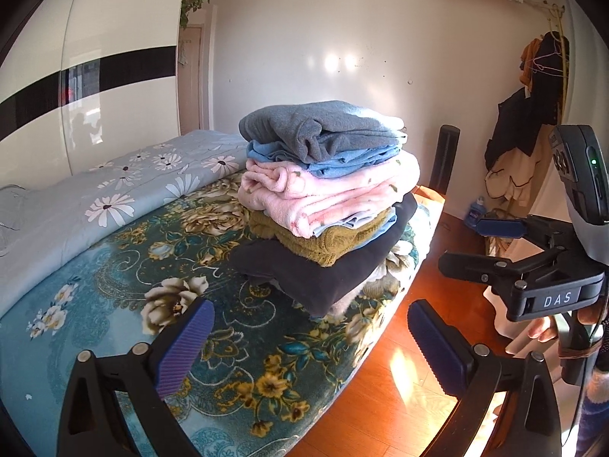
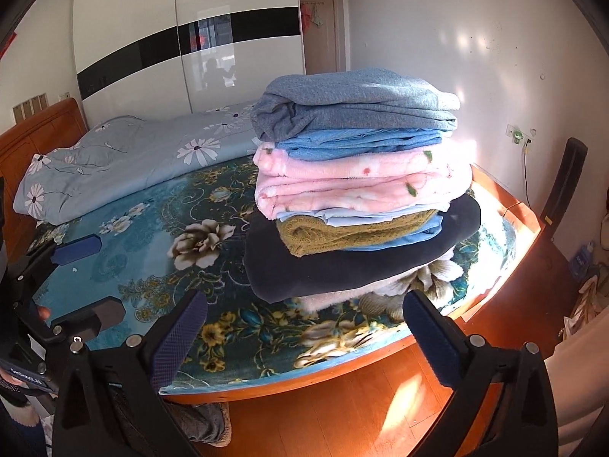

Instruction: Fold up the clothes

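Note:
A stack of folded clothes (image 1: 327, 198) sits on the bed's floral teal cover (image 1: 114, 304), near its foot corner. From the top it holds a grey-blue top (image 1: 323, 129), a blue piece, a pink fleece (image 1: 335, 194), a mustard knit and a dark garment (image 1: 323, 278). The stack also shows in the right wrist view (image 2: 357, 182). My left gripper (image 1: 308, 346) is open and empty, in front of the stack. My right gripper (image 2: 304, 327) is open and empty, over the bed's front edge; it also appears in the left wrist view (image 1: 479, 243).
A daisy-print duvet (image 1: 95, 190) lies folded back along the far side of the bed. A white wardrobe (image 2: 182, 45) stands behind. A coat rack with hanging clothes (image 1: 533, 122) stands at right. The wooden floor (image 1: 380, 400) runs beside the bed. A grey garment (image 2: 205, 422) lies on the floor.

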A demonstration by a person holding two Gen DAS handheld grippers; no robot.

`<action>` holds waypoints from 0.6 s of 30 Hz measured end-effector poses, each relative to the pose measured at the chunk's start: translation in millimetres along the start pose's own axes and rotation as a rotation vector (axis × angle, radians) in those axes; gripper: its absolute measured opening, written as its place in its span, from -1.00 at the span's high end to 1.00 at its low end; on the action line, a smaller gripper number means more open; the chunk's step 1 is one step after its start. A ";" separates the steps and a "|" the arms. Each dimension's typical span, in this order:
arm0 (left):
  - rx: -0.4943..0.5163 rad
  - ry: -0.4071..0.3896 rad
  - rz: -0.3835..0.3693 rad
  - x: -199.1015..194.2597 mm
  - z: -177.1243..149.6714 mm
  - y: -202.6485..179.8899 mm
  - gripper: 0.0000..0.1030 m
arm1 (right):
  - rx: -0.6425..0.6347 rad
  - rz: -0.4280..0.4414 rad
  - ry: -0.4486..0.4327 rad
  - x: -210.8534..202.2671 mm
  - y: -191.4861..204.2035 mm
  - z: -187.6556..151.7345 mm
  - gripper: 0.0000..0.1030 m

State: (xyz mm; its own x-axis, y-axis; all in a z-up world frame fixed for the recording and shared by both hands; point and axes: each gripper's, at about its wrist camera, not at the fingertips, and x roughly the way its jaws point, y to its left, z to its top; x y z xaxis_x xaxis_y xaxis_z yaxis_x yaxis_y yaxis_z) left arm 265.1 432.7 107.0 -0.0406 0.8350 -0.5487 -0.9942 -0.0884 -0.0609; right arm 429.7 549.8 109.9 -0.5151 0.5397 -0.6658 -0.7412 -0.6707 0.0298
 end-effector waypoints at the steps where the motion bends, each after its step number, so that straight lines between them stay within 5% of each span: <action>1: 0.003 -0.008 0.004 -3.2 0.3 -1.9 -1.00 | -0.009 -0.007 0.000 -1.5 3.3 -0.5 -1.00; 18: 0.008 -0.029 0.112 -18.2 -1.2 -23.8 -1.00 | -0.029 -0.062 -0.030 -12.3 12.3 -19.4 -1.00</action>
State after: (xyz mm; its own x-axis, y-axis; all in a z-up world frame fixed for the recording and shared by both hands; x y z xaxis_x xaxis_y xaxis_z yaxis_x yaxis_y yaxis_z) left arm 289.6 418.9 117.4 -0.1544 0.8353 -0.5277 -0.9840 -0.1781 0.0059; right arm 435.2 525.0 104.0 -0.4819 0.5952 -0.6431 -0.7594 -0.6498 -0.0324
